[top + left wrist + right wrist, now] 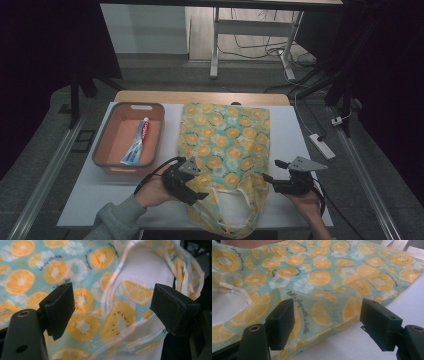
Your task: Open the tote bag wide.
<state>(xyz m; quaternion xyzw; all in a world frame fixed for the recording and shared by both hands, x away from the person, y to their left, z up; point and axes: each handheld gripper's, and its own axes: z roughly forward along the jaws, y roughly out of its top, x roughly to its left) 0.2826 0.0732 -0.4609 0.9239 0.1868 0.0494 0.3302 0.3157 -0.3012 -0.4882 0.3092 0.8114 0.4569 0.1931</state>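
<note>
Orange-slice printed fabric, a tote bag [225, 145], is lying flat along the middle of the white desk [295, 135], its handles at the near edge, and nothing looks started yet: a toothpaste tube [136, 142] is sitting in the orange basin [102, 145] just beside it. The left gripper [192, 192] is hovering over the bag's near left corner, jaws wide apart and holding nothing. The right gripper [274, 172] is hanging at the bag's near right edge, jaws equally spread and empty.

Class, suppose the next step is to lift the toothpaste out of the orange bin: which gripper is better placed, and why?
Left, probably. The left gripper sits on the tote bag's bin side, open, nearer the toothpaste in the orange bin. The right gripper would have to cross over the bag.
</note>
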